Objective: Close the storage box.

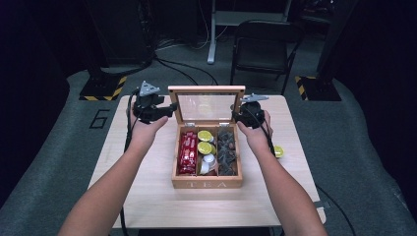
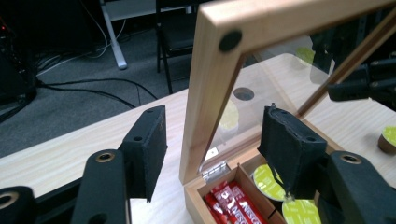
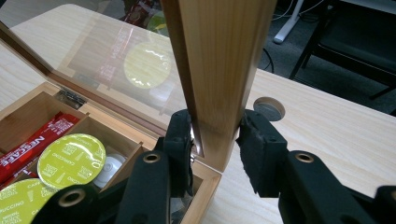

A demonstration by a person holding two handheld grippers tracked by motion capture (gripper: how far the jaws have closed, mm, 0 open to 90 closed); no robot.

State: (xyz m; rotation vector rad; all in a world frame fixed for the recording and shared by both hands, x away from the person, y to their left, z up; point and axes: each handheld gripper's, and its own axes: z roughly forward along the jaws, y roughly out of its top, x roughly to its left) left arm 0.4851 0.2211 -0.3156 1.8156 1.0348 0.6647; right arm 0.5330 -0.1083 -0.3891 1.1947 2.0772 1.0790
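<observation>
Your right gripper's fingers clamp the lid of the tea box mid-table, propping it upright, while your left gripper straddles the other lid edge, part open, holding nothing, ready to steady it.

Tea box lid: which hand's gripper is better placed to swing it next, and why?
Right, probably. The right gripper is shut on the lid frame's side edge, while the left gripper's jaws straddle the opposite edge without pressing it.
</observation>
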